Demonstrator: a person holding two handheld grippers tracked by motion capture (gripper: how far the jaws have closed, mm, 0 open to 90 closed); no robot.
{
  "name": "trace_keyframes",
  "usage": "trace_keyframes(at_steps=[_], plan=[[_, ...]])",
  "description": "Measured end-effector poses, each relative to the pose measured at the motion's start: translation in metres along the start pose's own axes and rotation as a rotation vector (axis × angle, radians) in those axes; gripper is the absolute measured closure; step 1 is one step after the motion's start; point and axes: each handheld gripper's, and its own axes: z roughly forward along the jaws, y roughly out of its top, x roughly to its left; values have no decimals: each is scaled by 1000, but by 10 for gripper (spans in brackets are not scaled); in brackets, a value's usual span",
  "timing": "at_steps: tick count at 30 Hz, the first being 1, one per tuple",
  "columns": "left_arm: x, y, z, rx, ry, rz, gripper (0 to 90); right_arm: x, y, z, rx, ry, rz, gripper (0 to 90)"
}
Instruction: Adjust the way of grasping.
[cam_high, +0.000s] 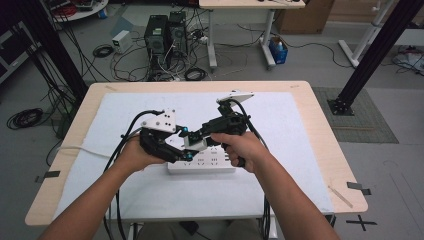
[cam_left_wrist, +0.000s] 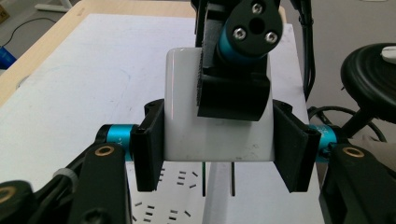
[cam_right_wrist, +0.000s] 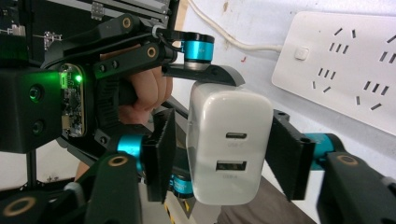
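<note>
Left gripper view: left tongs (cam_left_wrist: 218, 154) are gripping a white charger (cam_left_wrist: 187, 135), prongs aiming down at the power strip (cam_left_wrist: 175, 212) at 6 o'clock; right tongs (cam_right_wrist: 219, 158) are bracketing it, not yet pressing.

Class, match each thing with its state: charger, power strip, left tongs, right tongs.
Things:
1. charger
2. power strip
3. left tongs
4. right tongs

States:
A. lying flat, sockets up
B. shut on the charger
C. held in the air, prongs down
D. a jaw on either side of the charger, a gap showing

Pairs: 1-C, 2-A, 3-B, 4-D
</note>
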Motion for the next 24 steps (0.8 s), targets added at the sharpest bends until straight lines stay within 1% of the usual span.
trace_keyframes(at_steps=[4,5,11,15,20,24], plan=[[-1,0,1,-4,6,-2,426,0,1,0,-5,-1,9,561],[-1,0,2,-3,9,2,426,-2,1,0,-9,-5,2,563],[-1,-1,2,4,16,18,426,-4,1,0,-7,6,22,594],[-2,-1,2,1,28,29,425,-5,1,-1,-12,24,23,615],[-3,-1,4,12,44,42,425,-5,1,0,-14,18,24,621],[-2,-1,4,8,44,45,425,-6,1,-1,-19,19,20,622]])
